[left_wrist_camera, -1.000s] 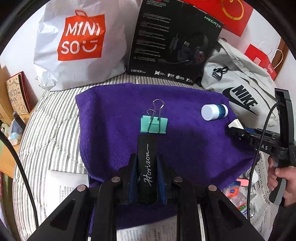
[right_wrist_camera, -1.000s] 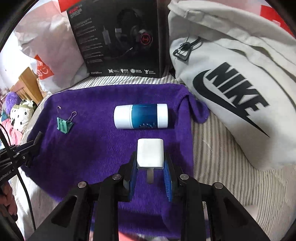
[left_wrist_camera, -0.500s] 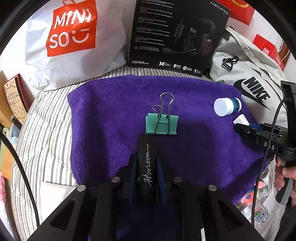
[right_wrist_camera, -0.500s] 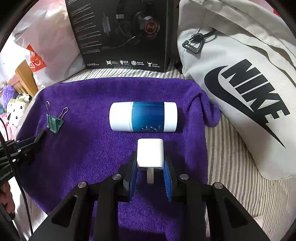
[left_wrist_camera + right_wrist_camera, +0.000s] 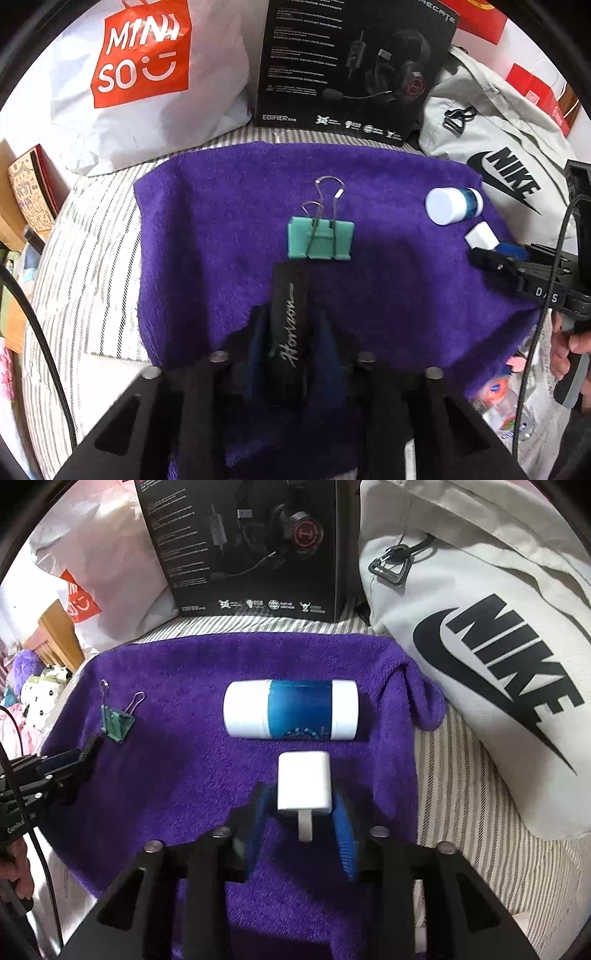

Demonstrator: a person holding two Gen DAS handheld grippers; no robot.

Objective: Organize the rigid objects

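A bed with a grey-and-white striped sheet carries a purple towel spread flat. Along its far edge sit a white MINISO bag, a black headset box (standing upright) and a pale Nike bag.

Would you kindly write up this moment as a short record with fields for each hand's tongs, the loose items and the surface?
left tongs: shut on black Horizon case, just short of the binder clip
right tongs: shut on white charger, just short of the bottle
loose items: green binder clip; blue and white bottle on its side
surface: purple towel over striped bedding
behind: headset box, Nike bag, Miniso bag
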